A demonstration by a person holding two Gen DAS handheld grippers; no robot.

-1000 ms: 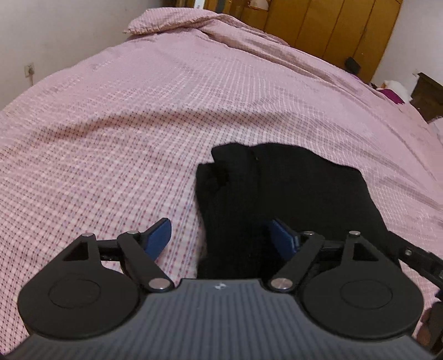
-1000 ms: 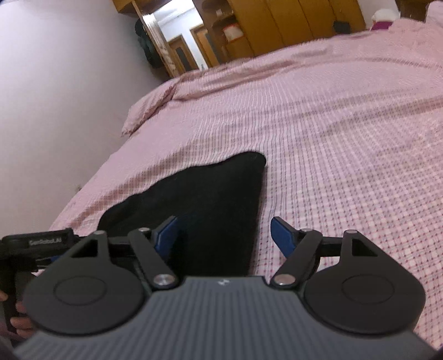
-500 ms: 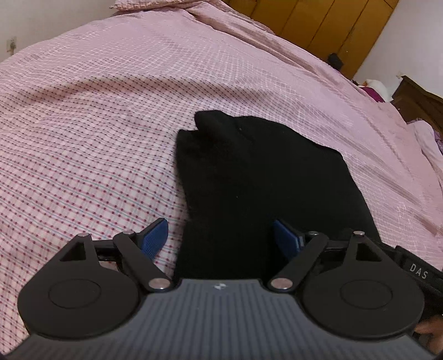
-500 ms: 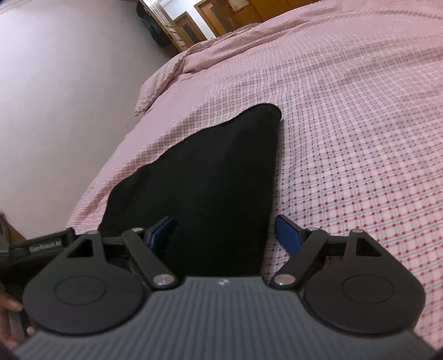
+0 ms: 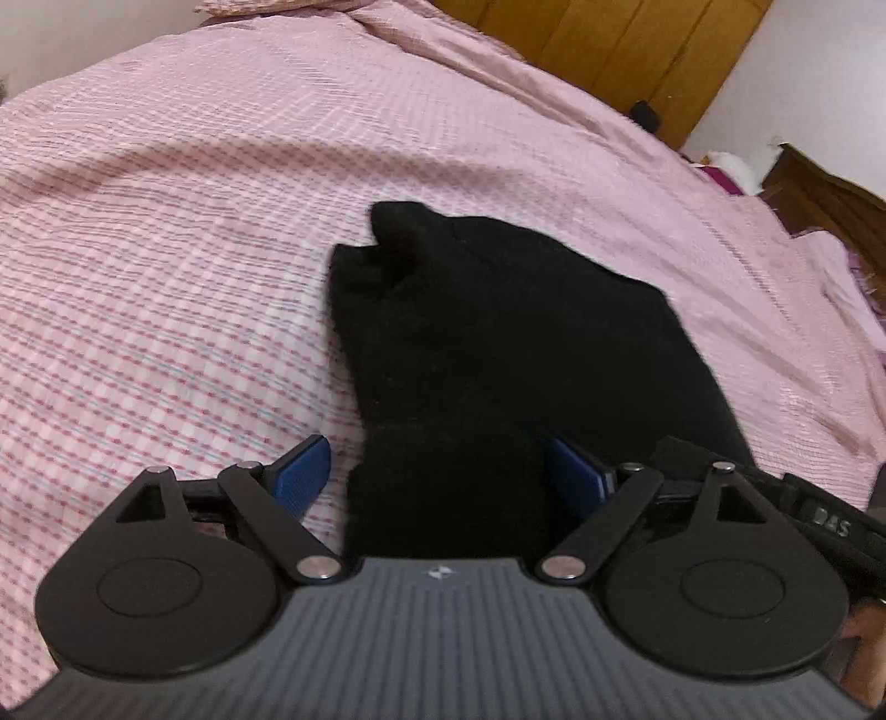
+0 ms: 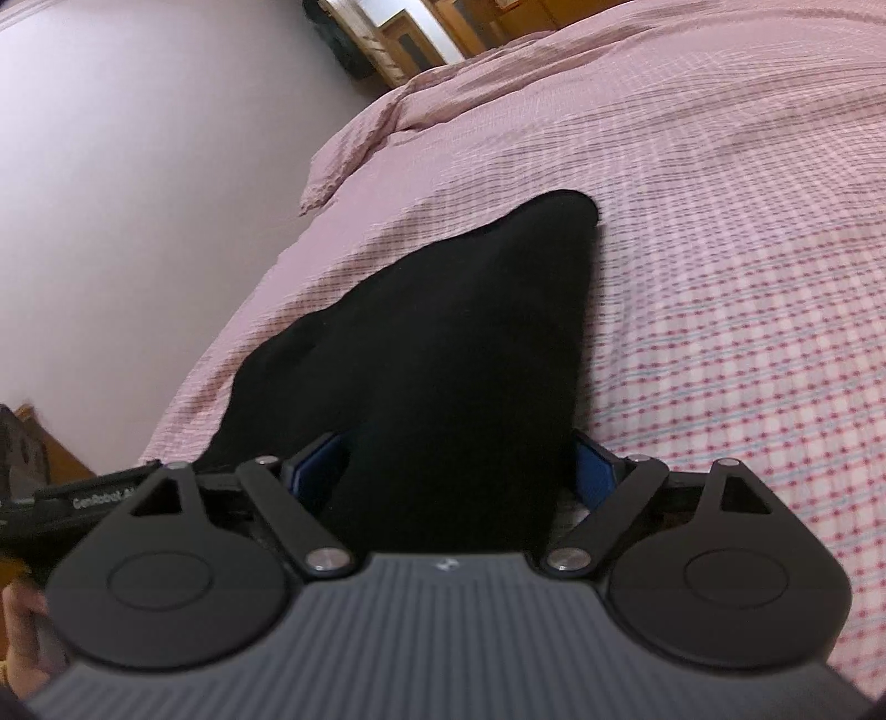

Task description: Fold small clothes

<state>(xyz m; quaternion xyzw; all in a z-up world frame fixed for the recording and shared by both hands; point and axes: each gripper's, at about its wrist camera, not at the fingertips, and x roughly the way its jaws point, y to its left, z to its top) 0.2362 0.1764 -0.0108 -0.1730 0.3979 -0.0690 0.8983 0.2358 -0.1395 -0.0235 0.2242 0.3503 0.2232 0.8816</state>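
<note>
1. A pink checked bedspread [image 5: 166,277] is covering the bed, rumpling toward its far edge.
2. Wooden wardrobe doors [image 5: 609,50] are standing behind.
3. A pale wall [image 6: 138,194] is rising alongside.

I see matt black knit garment [image 5: 498,343] on pink checked woven bedspread [image 5: 166,277], slightly crinkled. My left gripper [image 5: 437,476] is matt black plastic with blue ribbed pads [image 5: 302,473] and shiny metal pins; glossy wooden wardrobe [image 5: 609,44] at one o'clock.

I've tipped both claws down toward the black garment [image 5: 498,343]; my right claw [image 6: 457,471] is opening, its near corner now between the jaws.
</note>
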